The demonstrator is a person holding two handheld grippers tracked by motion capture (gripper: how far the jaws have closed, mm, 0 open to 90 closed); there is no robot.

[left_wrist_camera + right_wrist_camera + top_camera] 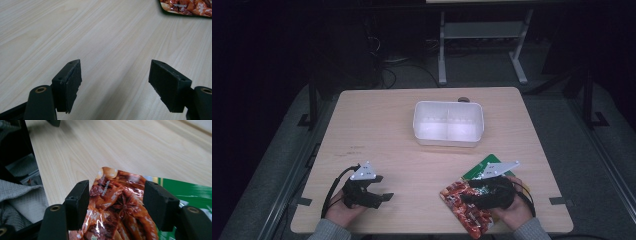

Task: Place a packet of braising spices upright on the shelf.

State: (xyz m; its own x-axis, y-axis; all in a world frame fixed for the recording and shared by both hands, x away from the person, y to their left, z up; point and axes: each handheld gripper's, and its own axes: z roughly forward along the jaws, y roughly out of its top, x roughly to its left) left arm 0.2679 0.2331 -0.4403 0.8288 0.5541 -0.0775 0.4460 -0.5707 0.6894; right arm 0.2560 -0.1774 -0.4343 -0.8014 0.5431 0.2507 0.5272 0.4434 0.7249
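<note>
A red snack packet (464, 207) lies near the table's front edge on the right, partly over a green packet (482, 167). My right gripper (468, 192) hovers over the red packet, open. In the right gripper view its jaws (116, 203) stand wide on either side of the red packet (117, 190) without pressing on it, and the green packet (192, 192) shows at the right. My left gripper (383, 187) rests at the front left, open over bare wood. Nothing is between its jaws (115, 82); a corner of the red packet (186, 7) shows far off.
A white bin with two compartments (419, 130) stands at the middle of the wooden table (372, 130), toward the back. A small dark object (463, 99) sits at the far edge. Table legs and cables stand on the floor beyond.
</note>
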